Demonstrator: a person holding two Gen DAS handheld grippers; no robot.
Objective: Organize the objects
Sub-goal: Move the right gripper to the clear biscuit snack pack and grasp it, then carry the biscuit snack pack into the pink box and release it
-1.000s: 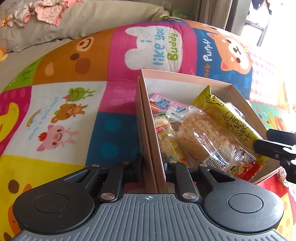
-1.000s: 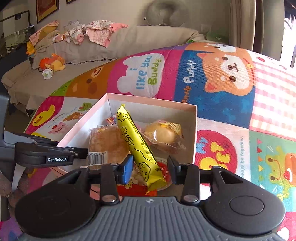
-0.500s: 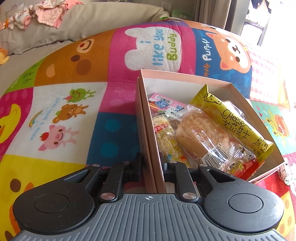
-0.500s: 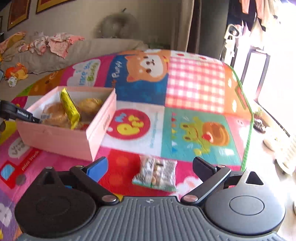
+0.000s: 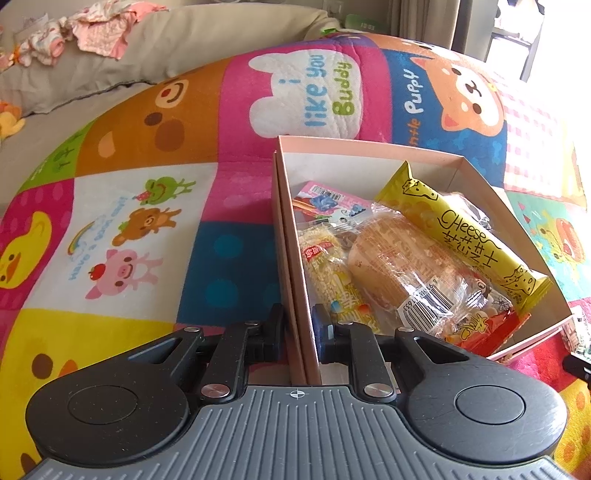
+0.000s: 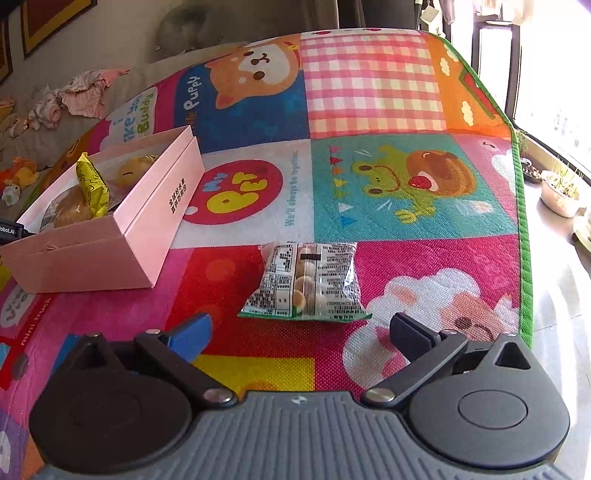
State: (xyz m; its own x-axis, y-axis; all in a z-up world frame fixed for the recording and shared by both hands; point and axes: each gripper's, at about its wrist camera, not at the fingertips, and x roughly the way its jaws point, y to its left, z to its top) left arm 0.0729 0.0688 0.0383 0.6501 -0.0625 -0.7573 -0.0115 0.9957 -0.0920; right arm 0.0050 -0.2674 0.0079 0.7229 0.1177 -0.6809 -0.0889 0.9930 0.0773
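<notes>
A pink box [image 5: 369,147] sits on the colourful play mat and holds several snack packs: a yellow cheese stick [image 5: 469,236], a wrapped bread [image 5: 399,269] and others. My left gripper [image 5: 298,332] is shut on the box's near left wall. In the right wrist view the box [image 6: 110,254] is at the left. A clear snack bag with small round biscuits [image 6: 306,280] lies on the mat just ahead of my right gripper [image 6: 299,332], which is wide open and empty.
The play mat [image 6: 369,92] ends at a green edge [image 6: 521,221] on the right, with bare floor and plant pots [image 6: 561,192] beyond. A sofa with clothes [image 5: 92,29] and toys lies behind the mat.
My right gripper left the box, swung right and opened; it now faces the biscuit bag on the mat, closer than half a second ago. The left gripper kept its hold on the box wall.
</notes>
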